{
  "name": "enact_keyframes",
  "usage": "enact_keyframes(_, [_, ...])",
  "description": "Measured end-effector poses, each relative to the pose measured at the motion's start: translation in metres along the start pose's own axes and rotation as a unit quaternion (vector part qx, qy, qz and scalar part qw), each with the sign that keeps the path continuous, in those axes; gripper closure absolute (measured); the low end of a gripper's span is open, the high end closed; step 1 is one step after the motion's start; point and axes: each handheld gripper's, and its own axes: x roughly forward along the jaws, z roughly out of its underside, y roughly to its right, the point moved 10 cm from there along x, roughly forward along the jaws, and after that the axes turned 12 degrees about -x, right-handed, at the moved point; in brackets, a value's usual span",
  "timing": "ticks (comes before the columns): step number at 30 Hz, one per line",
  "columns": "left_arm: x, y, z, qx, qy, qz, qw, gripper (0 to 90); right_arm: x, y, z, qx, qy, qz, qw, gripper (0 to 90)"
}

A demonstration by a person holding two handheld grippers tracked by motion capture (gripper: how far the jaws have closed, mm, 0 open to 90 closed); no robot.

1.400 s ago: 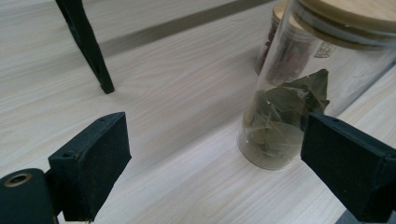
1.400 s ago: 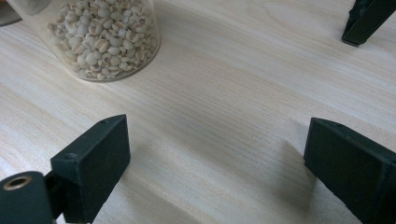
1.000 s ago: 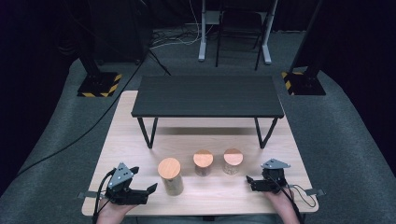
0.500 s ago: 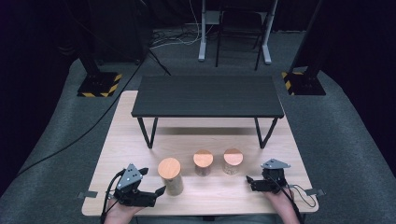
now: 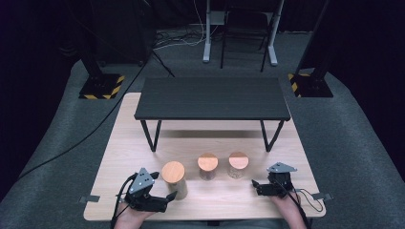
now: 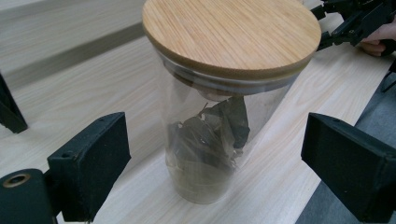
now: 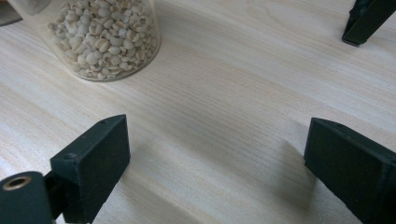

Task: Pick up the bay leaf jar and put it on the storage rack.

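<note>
Three glass jars with wooden lids stand in a row on the light wooden table. The tall left jar holds dark leaves. My left gripper is open right in front of it. In the left gripper view its two pads flank the tall jar with a gap on both sides. The middle jar and the right jar are shorter. My right gripper is open over bare wood, near the right jar of pale grains.
A low black bench stands across the far half of the table; one of its legs appears in the right gripper view. Dark carpet, stands and cables lie beyond the table. The right gripper shows far off in the left gripper view.
My left gripper has moved right across the table's front edge, up to the tall jar. The right gripper and all three jars have stayed put.
</note>
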Motion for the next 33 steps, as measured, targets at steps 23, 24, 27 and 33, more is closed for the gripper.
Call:
enact_keyframes(23, [0.037, 0.005, -0.003, 0.001, 0.014, 0.010, 0.9999, 10.5, 0.000, 0.000, 0.000, 0.000, 0.000, 0.000, 1.0000, 6.2])
enact_keyframes(24, [0.037, 0.005, -0.003, 0.001, 0.014, 0.010, 0.9999, 10.6, 0.000, 0.000, 0.000, 0.000, 0.000, 0.000, 1.0000, 6.2])
enact_keyframes(27, [0.042, 0.006, -0.005, -0.005, 0.016, 0.018, 0.9997, 11.3, 0.000, 0.000, 0.000, 0.000, 0.000, 0.000, 1.0000, 6.2])
enact_keyframes(33, [0.051, 0.007, -0.009, -0.010, 0.025, 0.021, 0.9994, 14.4, 0.000, 0.000, 0.000, 0.000, 0.000, -0.001, 1.0000, 6.0])
